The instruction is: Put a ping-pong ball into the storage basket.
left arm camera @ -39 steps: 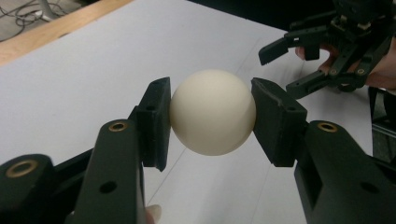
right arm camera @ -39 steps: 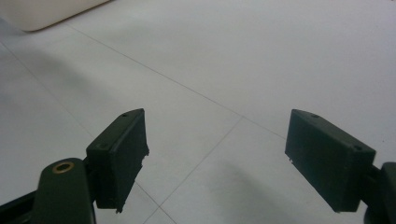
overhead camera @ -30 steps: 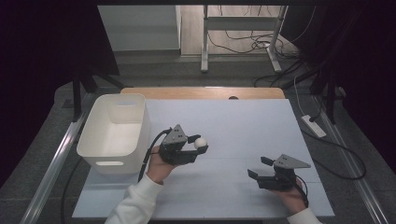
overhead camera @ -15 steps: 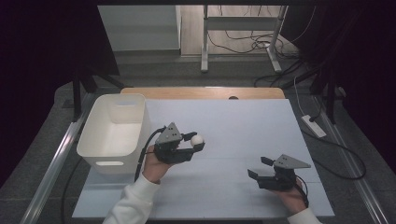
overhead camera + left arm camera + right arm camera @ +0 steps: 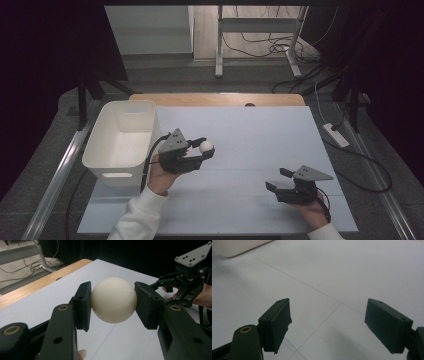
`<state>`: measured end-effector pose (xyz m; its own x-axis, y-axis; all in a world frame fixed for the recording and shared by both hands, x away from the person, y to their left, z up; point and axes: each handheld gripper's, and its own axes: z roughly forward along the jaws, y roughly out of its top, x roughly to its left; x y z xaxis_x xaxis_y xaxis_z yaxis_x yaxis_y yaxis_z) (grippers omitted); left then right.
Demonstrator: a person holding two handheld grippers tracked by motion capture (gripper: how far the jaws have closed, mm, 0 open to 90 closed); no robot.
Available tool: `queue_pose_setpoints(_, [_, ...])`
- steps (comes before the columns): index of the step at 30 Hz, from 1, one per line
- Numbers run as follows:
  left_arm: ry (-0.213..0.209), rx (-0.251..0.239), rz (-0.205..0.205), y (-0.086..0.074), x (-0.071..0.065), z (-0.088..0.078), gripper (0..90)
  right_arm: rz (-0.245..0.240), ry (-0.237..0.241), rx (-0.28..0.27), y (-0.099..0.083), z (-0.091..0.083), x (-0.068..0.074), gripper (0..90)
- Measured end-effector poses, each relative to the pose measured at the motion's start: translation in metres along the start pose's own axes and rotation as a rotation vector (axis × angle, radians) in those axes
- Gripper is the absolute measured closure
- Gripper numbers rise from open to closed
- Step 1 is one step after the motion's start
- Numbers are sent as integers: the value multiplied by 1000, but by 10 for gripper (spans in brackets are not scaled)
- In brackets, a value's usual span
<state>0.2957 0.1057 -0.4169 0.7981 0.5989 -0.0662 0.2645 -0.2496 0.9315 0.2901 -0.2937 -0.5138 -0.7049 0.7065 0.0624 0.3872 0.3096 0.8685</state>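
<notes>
1. While the person's left hand holds it above the worktop (image 5: pixel 240 130), the left hand-held gripper (image 5: pixel 202 151) pinches a cream ball (image 5: pixel 206 146) between its two black jaws (the left gripper view shows both pads pressed flat against the ball's sides).
2. That ball hangs clear of the pale surface, just to the right of the white bin (image 5: pixel 120 142), which stands at the worktop's left edge.
3. Well apart, near the front right corner, the right hand-held gripper (image 5: pixel 278 180) rests low with its jaws spread wide and nothing between them.
</notes>
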Motion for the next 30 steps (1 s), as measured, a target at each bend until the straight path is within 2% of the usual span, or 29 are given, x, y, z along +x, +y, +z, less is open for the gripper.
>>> queue_pose_setpoints(11, [24,-40,-10,4,5,-15,506,6,0,-4,0,0,0,209])
queue_pose_setpoints(30, [65,-75,-21,11,12,-28,507,5,-7,0,0,0,0,209])
